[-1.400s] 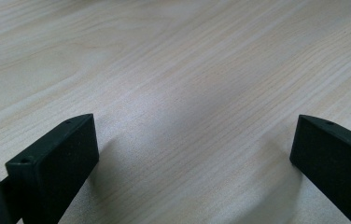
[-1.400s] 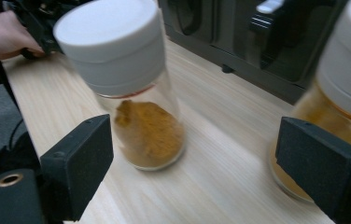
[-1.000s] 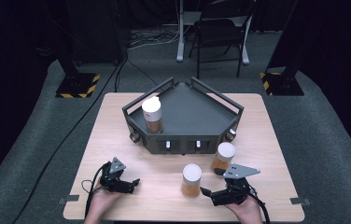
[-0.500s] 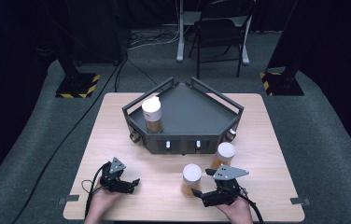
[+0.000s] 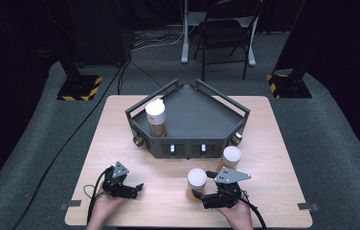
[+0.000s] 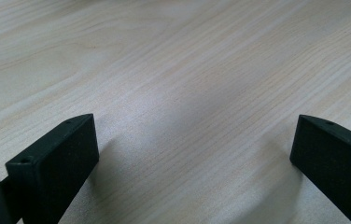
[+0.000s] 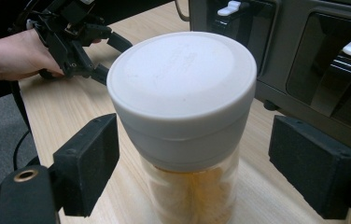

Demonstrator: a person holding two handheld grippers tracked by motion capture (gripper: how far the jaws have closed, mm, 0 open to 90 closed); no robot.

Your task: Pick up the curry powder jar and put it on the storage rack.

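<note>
Tongs on the right (image 7: 192, 163) have been closing around the jar (image 7: 183, 93), not touching; left tongs (image 6: 192, 149) wide apart.

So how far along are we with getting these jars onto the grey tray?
One jar already stands on the tray. The right gripper has its jaws around a second jar on the table; they have just been closing, but a gap shows on both sides, so it's not gripped yet. A third jar waits beside the tray. The left gripper rests open.
</note>
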